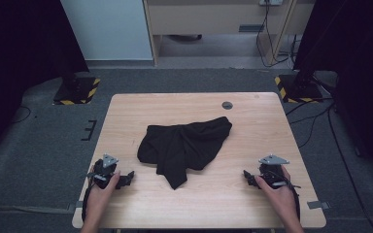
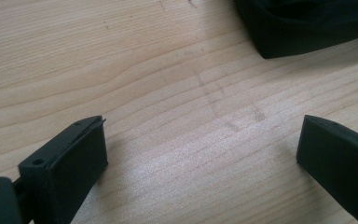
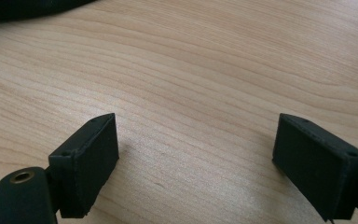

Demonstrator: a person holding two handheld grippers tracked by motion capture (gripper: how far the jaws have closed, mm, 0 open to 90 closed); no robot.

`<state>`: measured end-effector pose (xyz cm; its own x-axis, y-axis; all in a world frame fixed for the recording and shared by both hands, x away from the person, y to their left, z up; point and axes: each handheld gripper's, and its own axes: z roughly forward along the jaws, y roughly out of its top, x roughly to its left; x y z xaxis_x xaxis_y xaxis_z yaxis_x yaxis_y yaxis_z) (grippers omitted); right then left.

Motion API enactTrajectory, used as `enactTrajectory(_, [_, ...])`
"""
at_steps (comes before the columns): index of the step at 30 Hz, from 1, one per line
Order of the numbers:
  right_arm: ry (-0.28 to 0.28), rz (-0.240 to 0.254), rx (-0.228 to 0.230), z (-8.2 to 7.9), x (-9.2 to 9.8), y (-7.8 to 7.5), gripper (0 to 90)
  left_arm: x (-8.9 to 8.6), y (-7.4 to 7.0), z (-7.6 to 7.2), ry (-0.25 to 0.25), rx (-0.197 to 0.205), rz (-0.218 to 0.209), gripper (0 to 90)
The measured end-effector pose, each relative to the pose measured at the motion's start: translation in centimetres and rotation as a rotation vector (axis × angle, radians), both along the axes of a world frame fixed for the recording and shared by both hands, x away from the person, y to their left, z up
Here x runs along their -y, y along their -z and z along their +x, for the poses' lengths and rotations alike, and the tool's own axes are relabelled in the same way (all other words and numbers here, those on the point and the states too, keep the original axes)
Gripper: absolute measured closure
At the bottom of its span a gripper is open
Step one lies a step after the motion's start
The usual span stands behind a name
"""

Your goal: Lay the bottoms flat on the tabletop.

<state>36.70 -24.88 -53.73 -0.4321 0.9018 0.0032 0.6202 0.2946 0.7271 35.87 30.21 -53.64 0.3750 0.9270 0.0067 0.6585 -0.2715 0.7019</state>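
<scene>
black cloth (image 1: 184, 145) mid-table (image 1: 252, 204), both tongs spread

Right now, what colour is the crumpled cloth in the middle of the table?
Plain black, no pattern visible. The cloth shows best in the high view.

Left tool (image 1: 126, 178) and right tool (image 1: 249, 175) — each hand-held low, jaws spread wide, pointing inward toward each other.

A crumpled black cloth garment (image 1: 184, 145) lies in a loose heap at the middle of my light wooden table (image 1: 252, 194), folds bunched and one pointed flap trailing toward me. Its dark edge (image 2: 307, 28) shows ahead of my left tool.
</scene>
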Motion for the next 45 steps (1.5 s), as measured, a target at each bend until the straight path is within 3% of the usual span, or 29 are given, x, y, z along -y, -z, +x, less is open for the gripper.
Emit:
enactTrajectory(12, [0.012,0.002,0.002,-0.1,0.0,0.0,14.3,0.1,0.0,-0.2,-0.02,0.001,0.001,0.8])
enactTrajectory(16, [0.013,0.001,0.001,-0.2,0.0,0.0,14.4,0.4,-0.1,-0.4,-0.014,0.014,-0.002,4.8])
enactTrajectory(17, [0.018,0.002,0.002,-0.2,-0.1,0.0,14.9,0.6,-0.1,-0.4,-0.012,0.014,-0.036,4.8])
enactTrajectory(18, [0.018,0.002,0.002,-0.2,-0.1,0.0,14.9,0.6,-0.1,-0.4,-0.012,0.014,-0.036,4.9])
enactTrajectory(19, [0.01,0.007,0.001,-0.4,-0.2,0.0,18.8,0.9,-0.3,-0.4,-0.01,0.024,-0.057,5.0])
enactTrajectory(21, [-0.013,0.019,0.004,-0.5,-0.5,-0.3,29.5,1.0,-0.3,-0.4,-0.007,0.031,-0.053,5.4])
enactTrajectory(25, [-0.063,0.032,0.019,-0.7,-1.5,-1.1,36.8,1.9,-1.0,-0.5,0.012,0.056,-0.049,5.6])
enactTrajectory(29, [-0.149,0.035,0.019,-0.1,-4.4,-2.1,46.0,3.0,-1.2,-0.5,0.045,0.057,-0.04,5.5])
enactTrajectory(34, [-0.193,0.062,0.016,1.1,-6.6,-3.1,54.0,3.8,-1.3,-0.4,0.064,0.066,-0.043,6.0])
enactTrajectory(36, [-0.229,0.064,0.019,2.0,-8.8,-4.2,60.5,4.0,-1.5,-0.5,0.069,0.076,-0.046,6.7])
enactTrajectory(37, [-0.229,0.064,0.019,2.0,-8.8,-4.2,60.5,4.0,-1.5,-0.5,0.069,0.076,-0.046,6.9])
enactTrajectory(38, [-0.262,0.044,0.038,2.6,-10.8,-5.0,63.2,4.1,-1.7,-0.5,0.074,0.085,-0.048,7.3])
enactTrajectory(39, [-0.262,0.044,0.038,2.6,-10.8,-5.0,63.2,4.1,-1.7,-0.5,0.074,0.085,-0.048,7.6])
enactTrajectory(42, [-0.304,0.025,0.065,3.7,-14.2,-6.7,64.8,4.2,-1.9,-0.5,0.08,0.097,-0.039,9.4])
enactTrajectory(45, [-0.321,0.045,0.065,4.5,-15.8,-7.4,64.1,4.3,-1.8,-0.4,0.083,0.089,-0.036,9.9])
